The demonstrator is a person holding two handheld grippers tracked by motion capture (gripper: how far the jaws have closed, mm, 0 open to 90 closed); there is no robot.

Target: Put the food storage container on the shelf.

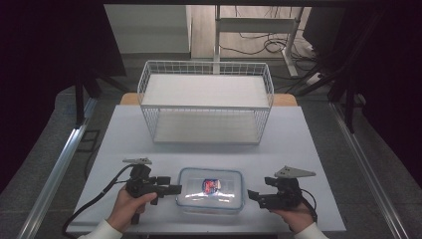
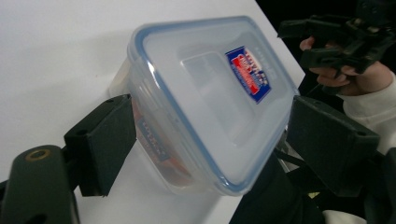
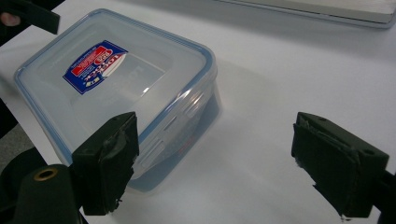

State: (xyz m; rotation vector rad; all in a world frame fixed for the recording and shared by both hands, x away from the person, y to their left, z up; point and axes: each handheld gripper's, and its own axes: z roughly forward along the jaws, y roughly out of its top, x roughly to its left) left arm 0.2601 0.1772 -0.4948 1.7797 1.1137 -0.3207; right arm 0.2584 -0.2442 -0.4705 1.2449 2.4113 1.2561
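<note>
Nearest us, our left gripper (image 1: 175, 189) spreads its jaws wide around the clear lidded box's (image 1: 210, 191) end, pads off it | box sits on the white table (image 1: 298, 149) near its front edge | our right gripper (image 1: 255, 195) gapes beside it, holding nothing

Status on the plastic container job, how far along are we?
Early. Done: the lidded plastic container sits closed at the table's near edge, label up. In hand: the left gripper has its jaws open around one end of it, not clamped; the right gripper is open beside the other end, holding nothing. Left: grip and lift it, probably toward the wire rack.
</note>
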